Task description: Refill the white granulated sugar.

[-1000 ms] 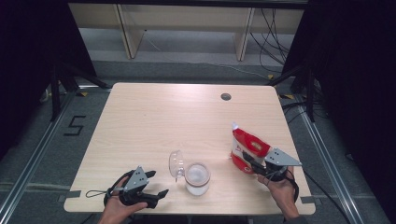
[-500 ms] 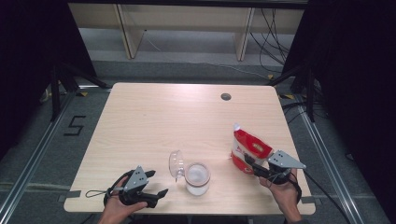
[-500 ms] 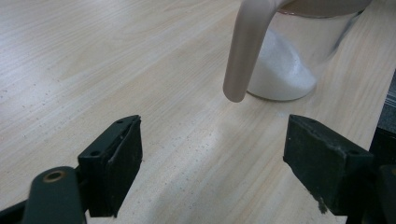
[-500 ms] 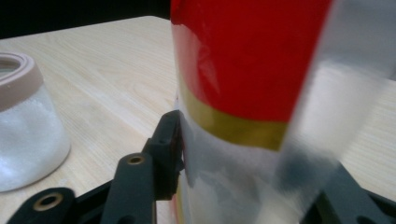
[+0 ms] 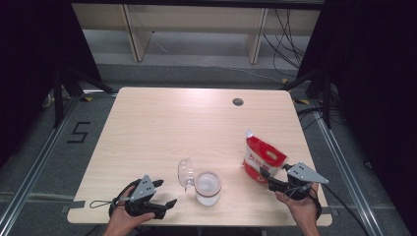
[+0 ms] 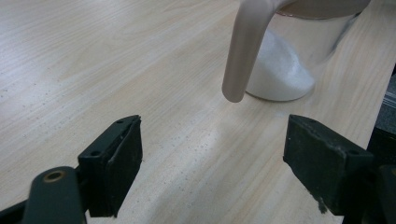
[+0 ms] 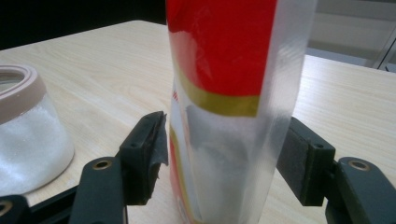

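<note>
Jaws of right gripper (image 7: 224,163) just opening, released around upright red-and-clear plastic pouch (image 7: 229,93), top cut off, left gripper (image 6: 210,172) gaping on pale wooden worktop (image 6: 93,56).

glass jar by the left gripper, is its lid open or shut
Open. The jar has its clear lid swung up beside the mouth, and white grains show inside.

far half: wide open table (image 5: 162,123), just a small dark grommet hole (image 5: 238,102) near the far edge
front middle: jar (image 5: 207,187) with flipped-up lid blocks it
front right: red pouch (image 5: 263,157) stands near that edge
jar-to-pouch gap: room to slip through
</note>
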`<state>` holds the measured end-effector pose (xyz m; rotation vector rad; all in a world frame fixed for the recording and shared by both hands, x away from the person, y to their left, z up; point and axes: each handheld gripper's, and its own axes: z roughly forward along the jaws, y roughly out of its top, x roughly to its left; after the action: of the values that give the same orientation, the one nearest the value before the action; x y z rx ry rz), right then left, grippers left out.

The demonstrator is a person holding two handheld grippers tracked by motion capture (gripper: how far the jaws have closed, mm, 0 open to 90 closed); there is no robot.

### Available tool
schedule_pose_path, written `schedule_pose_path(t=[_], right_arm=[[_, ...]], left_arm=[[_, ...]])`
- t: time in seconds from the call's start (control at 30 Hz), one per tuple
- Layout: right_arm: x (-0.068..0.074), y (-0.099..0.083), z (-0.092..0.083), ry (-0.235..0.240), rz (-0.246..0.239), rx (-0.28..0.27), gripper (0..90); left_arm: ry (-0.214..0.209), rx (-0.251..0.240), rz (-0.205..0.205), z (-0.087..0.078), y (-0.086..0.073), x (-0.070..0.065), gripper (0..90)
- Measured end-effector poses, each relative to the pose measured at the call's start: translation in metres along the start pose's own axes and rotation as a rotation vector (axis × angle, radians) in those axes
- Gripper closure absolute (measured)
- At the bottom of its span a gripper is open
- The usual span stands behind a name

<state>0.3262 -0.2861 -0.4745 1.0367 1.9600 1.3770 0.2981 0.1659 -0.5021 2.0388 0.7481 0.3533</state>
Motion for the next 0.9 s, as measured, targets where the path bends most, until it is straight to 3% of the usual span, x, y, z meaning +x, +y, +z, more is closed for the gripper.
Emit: schedule_pose_path(t=[0.13, 0.17, 0.2, 0.27, 0.37, 0.43, 0.7, 0.73, 0.8, 0.9], right_arm=[[0.0, -0.001, -0.002, -0.01, -0.029, 0.015, 37.9], [0.0, -0.001, -0.002, -0.01, -0.029, 0.015, 37.9], [0.003, -0.002, -0.006, -0.025, 0.009, 0.024, 37.2], [0.002, -0.004, -0.008, -0.03, -0.016, 0.024, 37.2], [0.005, -0.007, -0.013, -0.038, 0.0, 0.045, 37.0], [0.003, -0.008, -0.016, -0.051, -0.014, 0.047, 36.7], [0.007, -0.011, -0.02, -0.046, -0.032, 0.059, 35.8], [0.007, -0.011, -0.021, -0.037, -0.031, 0.059, 35.5], [0.008, -0.011, -0.025, -0.046, -0.029, 0.06, 35.5], [0.008, -0.013, -0.028, -0.039, -0.025, 0.062, 35.3]], left_arm=[[-0.001, 0.0, -0.008, 0.001, 0.001, 0.0, 19.2], [-0.001, 0.0, -0.008, 0.001, 0.001, 0.0, 19.2], [0.001, 0.001, -0.004, 0.001, 0.001, -0.001, 19.0], [0.006, 0.006, -0.003, 0.001, 0.001, -0.002, 18.8], [-0.003, -0.005, -0.022, 0.002, 0.001, -0.003, 18.8], [-0.002, -0.005, -0.016, 0.002, 0.002, -0.002, 18.8], [-0.003, -0.008, -0.026, 0.003, 0.002, -0.003, 18.7], [0.008, 0.017, -0.005, 0.001, 0.002, -0.002, 18.8], [-0.003, -0.007, -0.012, 0.001, 0.002, -0.002, 18.8], [-0.004, -0.001, -0.022, 0.002, 0.002, -0.003, 18.8]])
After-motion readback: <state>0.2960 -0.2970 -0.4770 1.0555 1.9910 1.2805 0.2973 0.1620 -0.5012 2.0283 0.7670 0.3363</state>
